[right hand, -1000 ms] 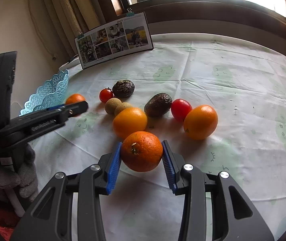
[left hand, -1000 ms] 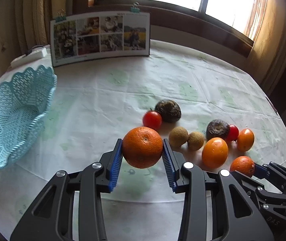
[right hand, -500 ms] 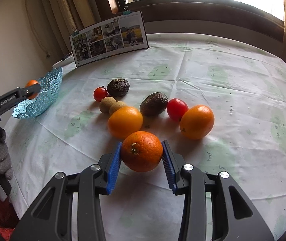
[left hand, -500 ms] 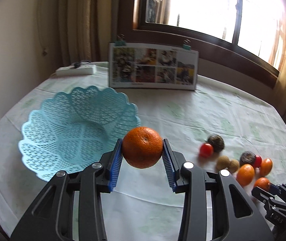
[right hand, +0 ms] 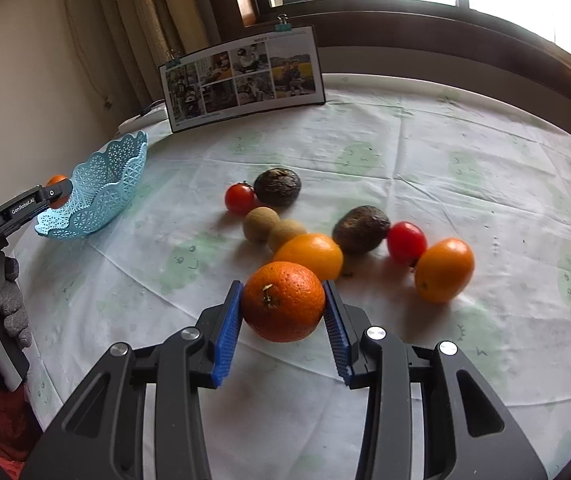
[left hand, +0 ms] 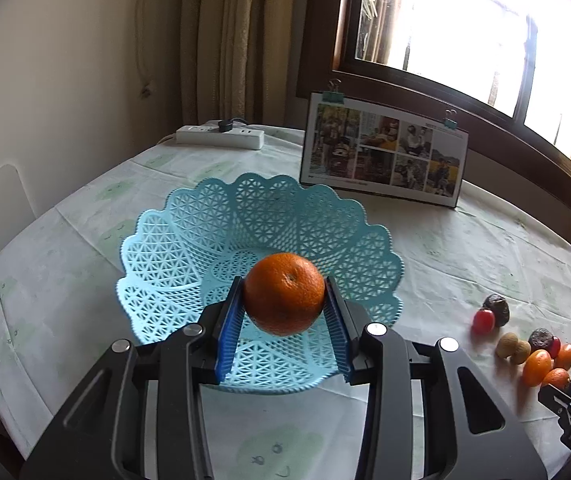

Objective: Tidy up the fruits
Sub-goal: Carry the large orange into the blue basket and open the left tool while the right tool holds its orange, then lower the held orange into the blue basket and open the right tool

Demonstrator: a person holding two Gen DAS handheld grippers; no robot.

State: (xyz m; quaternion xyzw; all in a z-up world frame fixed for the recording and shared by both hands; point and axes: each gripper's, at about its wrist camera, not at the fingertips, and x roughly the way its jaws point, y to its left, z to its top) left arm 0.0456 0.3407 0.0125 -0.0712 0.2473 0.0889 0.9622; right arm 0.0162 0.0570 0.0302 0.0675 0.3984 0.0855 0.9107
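Two oranges gripped, one per claw.
One orange [left hand: 284, 293] is held by the left claw [left hand: 284, 308] over the blue basket [left hand: 189, 248]; another orange [right hand: 283, 301] is clamped by the right claw [right hand: 284, 312] near the worktop [right hand: 445, 152].

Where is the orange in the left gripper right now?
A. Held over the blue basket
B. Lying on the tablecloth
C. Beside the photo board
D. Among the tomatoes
A: the left gripper has its fingers closed on the orange, which hangs above the blue lattice basket, not yet set down.
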